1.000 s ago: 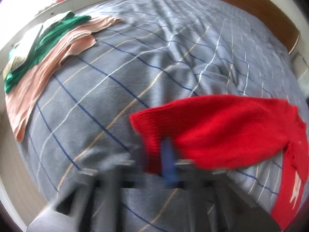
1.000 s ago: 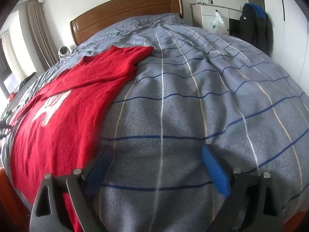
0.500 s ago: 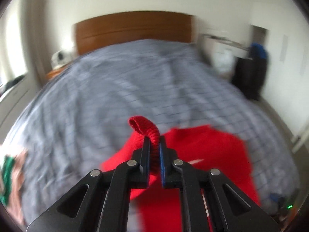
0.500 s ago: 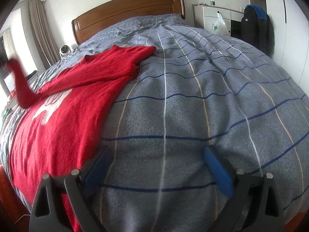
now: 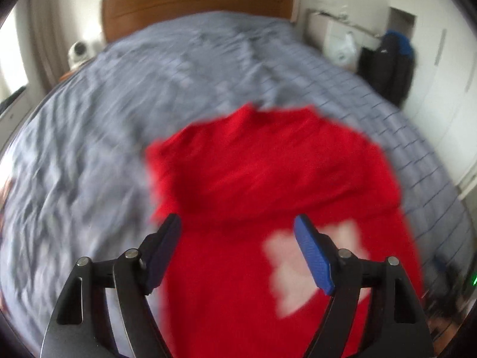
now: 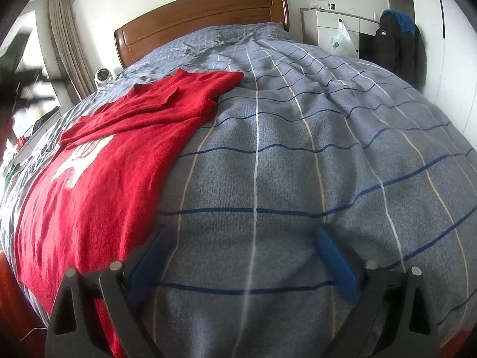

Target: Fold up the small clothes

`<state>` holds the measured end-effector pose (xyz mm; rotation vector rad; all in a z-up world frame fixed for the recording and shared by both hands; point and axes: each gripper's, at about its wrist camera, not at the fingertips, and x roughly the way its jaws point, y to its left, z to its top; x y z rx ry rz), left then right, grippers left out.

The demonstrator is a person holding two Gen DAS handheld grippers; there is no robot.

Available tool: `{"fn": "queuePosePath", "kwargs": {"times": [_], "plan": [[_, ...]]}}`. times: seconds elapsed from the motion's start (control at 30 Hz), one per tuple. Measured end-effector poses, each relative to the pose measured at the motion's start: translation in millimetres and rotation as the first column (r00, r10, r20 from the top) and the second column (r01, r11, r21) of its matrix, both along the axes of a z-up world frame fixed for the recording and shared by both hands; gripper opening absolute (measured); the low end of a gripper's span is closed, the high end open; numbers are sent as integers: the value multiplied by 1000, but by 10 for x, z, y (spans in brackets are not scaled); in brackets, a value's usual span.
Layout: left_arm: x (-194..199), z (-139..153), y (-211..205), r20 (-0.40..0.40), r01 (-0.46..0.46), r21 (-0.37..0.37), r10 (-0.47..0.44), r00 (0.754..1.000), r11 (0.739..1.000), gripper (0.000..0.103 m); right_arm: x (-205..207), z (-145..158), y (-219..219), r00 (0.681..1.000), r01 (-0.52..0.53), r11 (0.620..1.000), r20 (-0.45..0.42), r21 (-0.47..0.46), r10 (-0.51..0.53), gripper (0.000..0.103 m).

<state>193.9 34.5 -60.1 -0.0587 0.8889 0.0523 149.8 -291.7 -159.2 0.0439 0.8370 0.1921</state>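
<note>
One sleeve folded in, the rest of the sweater to go.
The left claw point(image 5: 237, 232) hangs released over the red sweater point(image 5: 268, 179), which lies on the bed point(image 6: 298, 149) with one sleeve across its chest; the right claw point(image 6: 241, 253) hovers spread and empty above bare duvet, beside the hem.

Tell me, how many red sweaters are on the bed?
1. The red sweater lies spread on the blanket, on the bed's left side in the right wrist view. Others could be out of view.
</note>
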Motion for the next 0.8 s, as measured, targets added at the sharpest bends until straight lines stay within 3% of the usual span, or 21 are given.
{"fn": "queuePosePath", "kwargs": {"times": [0.13, 0.23, 0.3, 0.43, 0.8], "plan": [[-497, -355, 274, -64, -57, 7, 58, 996, 998, 80, 10, -8, 29, 1000, -2, 1000, 0, -12, 2, 101], [-720, -590, 323, -78, -96, 29, 98, 992, 995, 80, 10, -8, 37, 1000, 0, 1000, 2, -17, 0, 101], [-836, -722, 370, -68, -129, 2, 129, 989, 992, 83, 7, -9, 40, 1000, 0, 1000, 4, -19, 0, 101], [-985, -739, 461, -28, -165, -31, 164, 986, 986, 88, -7, -17, 61, 1000, -2, 999, 16, -36, 2, 101], [-1073, -794, 529, -24, -191, 9, 191, 981, 982, 95, -24, -32, 91, 1000, 3, 999, 26, -55, -1, 101]]}}
